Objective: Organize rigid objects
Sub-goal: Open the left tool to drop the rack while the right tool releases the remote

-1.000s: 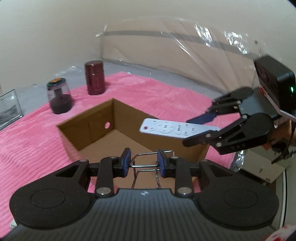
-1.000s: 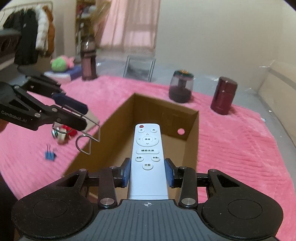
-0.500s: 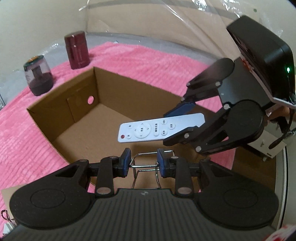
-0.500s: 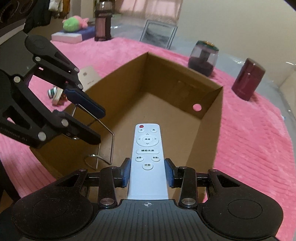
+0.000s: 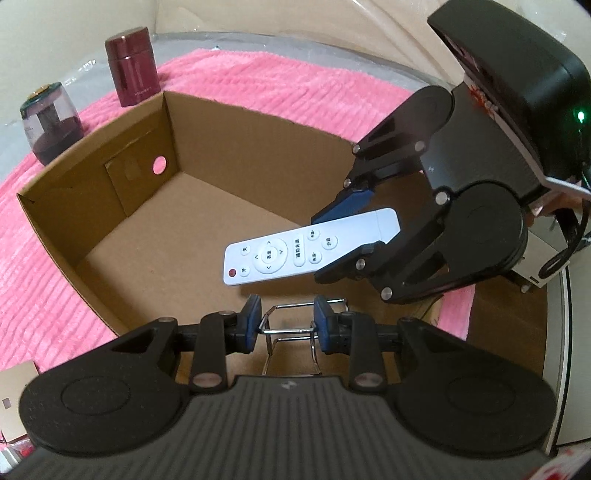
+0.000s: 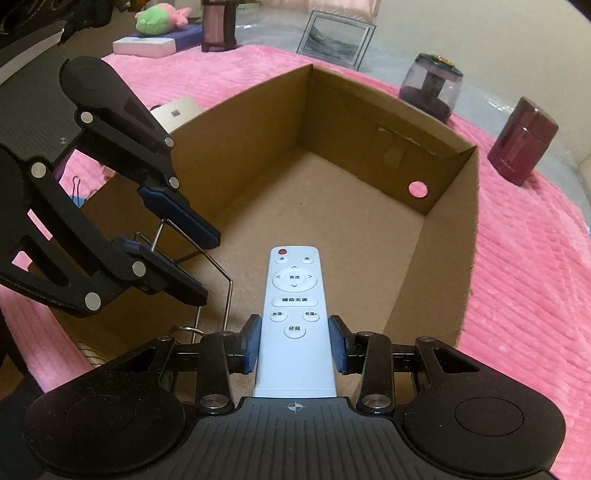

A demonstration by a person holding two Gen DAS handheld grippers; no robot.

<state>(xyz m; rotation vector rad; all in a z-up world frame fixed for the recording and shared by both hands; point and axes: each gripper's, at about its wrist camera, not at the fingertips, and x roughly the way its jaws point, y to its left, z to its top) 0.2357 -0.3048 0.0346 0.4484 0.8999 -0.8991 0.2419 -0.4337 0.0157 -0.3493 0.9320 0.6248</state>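
Observation:
An open cardboard box point(image 5: 258, 114) point(image 6: 469, 236) sits on a pink blanket. My right gripper point(image 6: 294, 345) is shut on a white remote control point(image 6: 294, 295) and holds it inside the box, above its floor; the remote point(image 5: 310, 251) and that gripper point(image 5: 351, 236) also show in the left wrist view. My left gripper point(image 5: 287, 325) is shut on a bent metal wire piece point(image 5: 291, 332) over the box's near wall. In the right wrist view the left gripper point(image 6: 188, 254) and the wire point(image 6: 210, 273) are at left.
A dark red canister point(image 5: 133, 70) point(image 6: 522, 144) and a purple-tinted jar point(image 5: 50, 125) point(image 6: 430, 86) stand on the blanket point(image 6: 535, 295) beyond the box. A picture frame point(image 6: 334, 38), a plush toy point(image 6: 162, 18), a binder clip point(image 6: 77, 192) and a card point(image 6: 177, 110) lie further left.
Both grippers have moved forward and down into the box with their objects. The box now fills both views and the remote sits lower inside it.

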